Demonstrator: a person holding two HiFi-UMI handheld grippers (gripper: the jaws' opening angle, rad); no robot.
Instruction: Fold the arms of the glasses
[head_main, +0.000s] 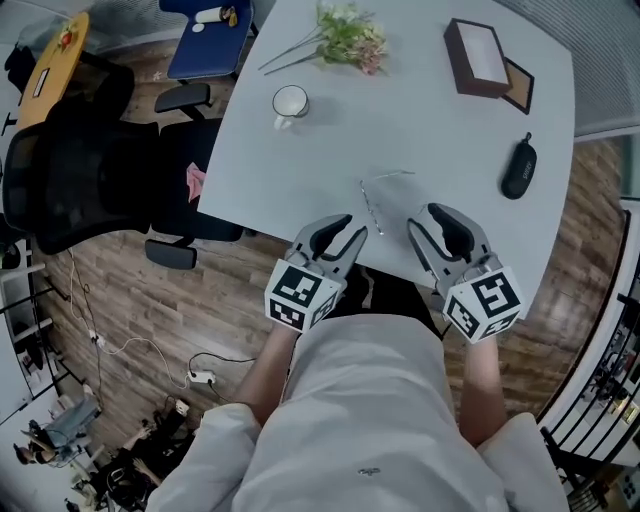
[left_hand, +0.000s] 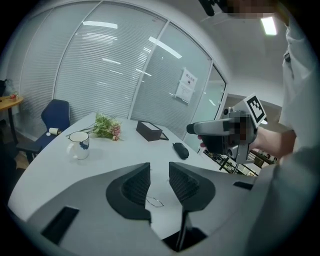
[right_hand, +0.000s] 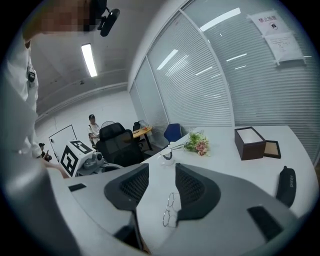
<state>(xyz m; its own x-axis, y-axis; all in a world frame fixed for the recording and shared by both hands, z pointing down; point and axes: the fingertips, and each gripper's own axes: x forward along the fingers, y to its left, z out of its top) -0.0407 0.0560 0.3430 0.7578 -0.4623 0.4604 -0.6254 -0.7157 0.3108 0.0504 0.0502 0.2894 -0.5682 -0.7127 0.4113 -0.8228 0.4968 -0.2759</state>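
Note:
Thin wire-framed glasses (head_main: 372, 208) lie on the pale grey table (head_main: 440, 130) near its front edge, one arm stretched out to the right. My left gripper (head_main: 340, 230) hovers just left of them and my right gripper (head_main: 432, 220) just right; both are open and hold nothing. In the left gripper view, one lens of the glasses (left_hand: 155, 202) shows low in the gap of the left gripper (left_hand: 159, 172). In the right gripper view, the glasses (right_hand: 171, 210) lie below the right gripper (right_hand: 162, 175), beside its right finger (right_hand: 192, 192). Neither gripper touches them.
A black glasses case (head_main: 518, 168) lies at the right. Further back stand a white mug (head_main: 290, 103), a bunch of flowers (head_main: 345, 38) and a brown box (head_main: 478, 58) with its lid (head_main: 518, 85). A black office chair (head_main: 90, 180) stands left of the table.

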